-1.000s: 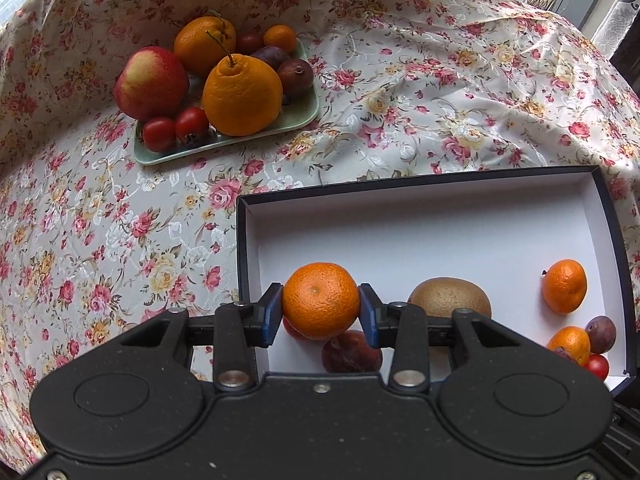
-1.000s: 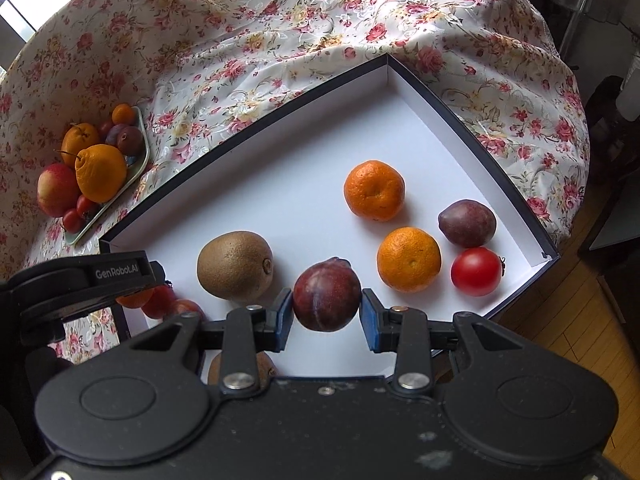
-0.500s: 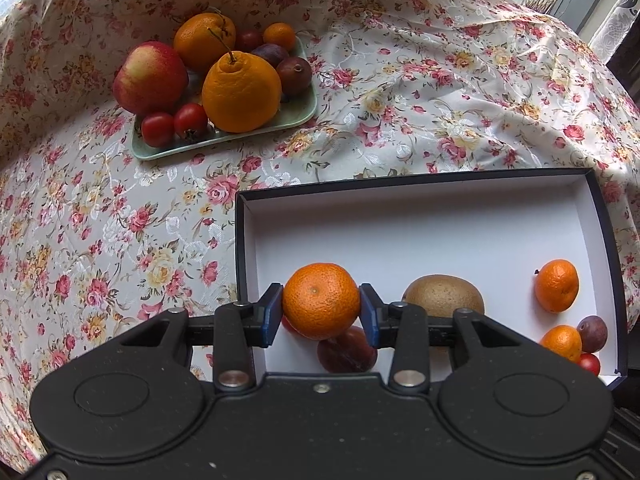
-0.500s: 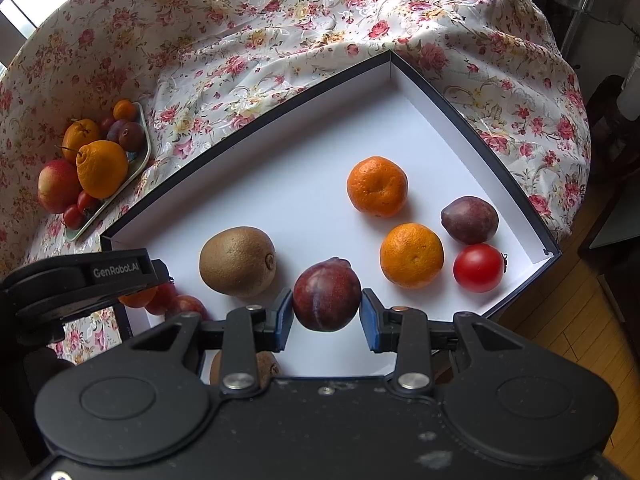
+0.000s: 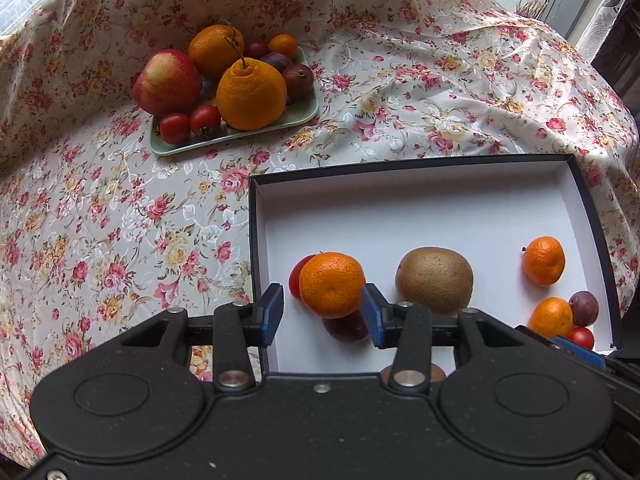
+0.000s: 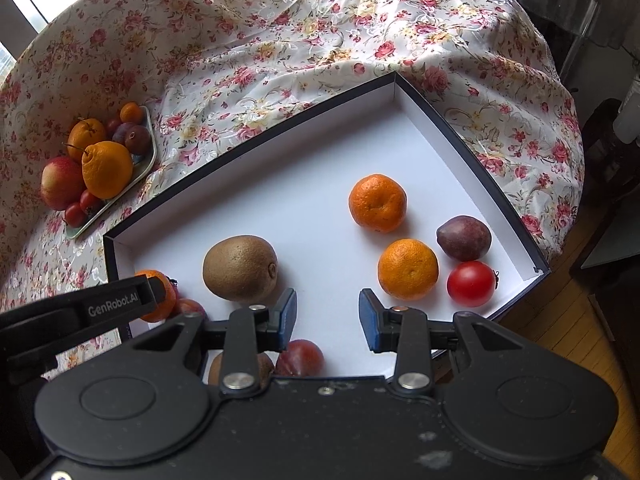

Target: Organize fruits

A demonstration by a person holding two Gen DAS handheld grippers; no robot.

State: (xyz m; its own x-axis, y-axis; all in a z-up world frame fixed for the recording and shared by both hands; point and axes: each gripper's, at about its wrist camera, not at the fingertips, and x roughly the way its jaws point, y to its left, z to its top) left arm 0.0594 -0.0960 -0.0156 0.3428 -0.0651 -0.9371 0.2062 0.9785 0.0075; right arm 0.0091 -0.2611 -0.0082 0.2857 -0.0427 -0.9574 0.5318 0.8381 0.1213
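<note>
now we see the mandarin (image 5: 331, 284) in the box (image 5: 400, 166), navel towards us, with no clear long axis. our left tongs (image 5: 324, 314) have just been opening; the right pad touches it, the left stands apart. our right tongs (image 6: 327, 316) gape empty, the plum (image 6: 300, 357) just below them.

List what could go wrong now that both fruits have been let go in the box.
1. The left gripper has just been opening; the mandarin leans on a tomato and plum, so it may roll.
2. The right gripper is open above its plum, which sits near the box front edge beside a kiwi; a nudge could knock it.
</note>
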